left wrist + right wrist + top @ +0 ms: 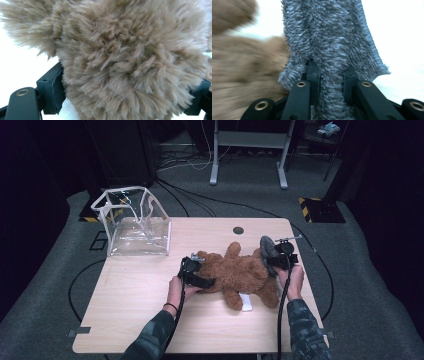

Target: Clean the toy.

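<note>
Step in hand, by my reading: taking the grey fleece garment off, or putting it on, the brown teddy bear [240, 272]; which of the two cannot be told. All places are given relative to the bear, which lies on its back mid-table.

Far left and behind the bear: clear plastic bag [135, 222], standing open on the table [130, 320], well apart from the work.

At the bear's left end: left gripper [197, 270], jaws spread wide and pressed into a thick lump of fur [130, 62], holding it steady. Left hand [177, 290] lies low on the table, forearm coming in from below the bear.

Below the bear, touching its lower side: a small white tag [247, 303].

At the bear's right end: right gripper [274, 257], jaws nearly closed, pinching a fold of the grey fleece garment [332, 50]. Right hand [292, 279] is under the gripper, forearm rising steeply from the table's near edge.

Next move likely calls for the left grip to anchor the bear while the right draws the fleece along the body without the fold slipping out.
</note>
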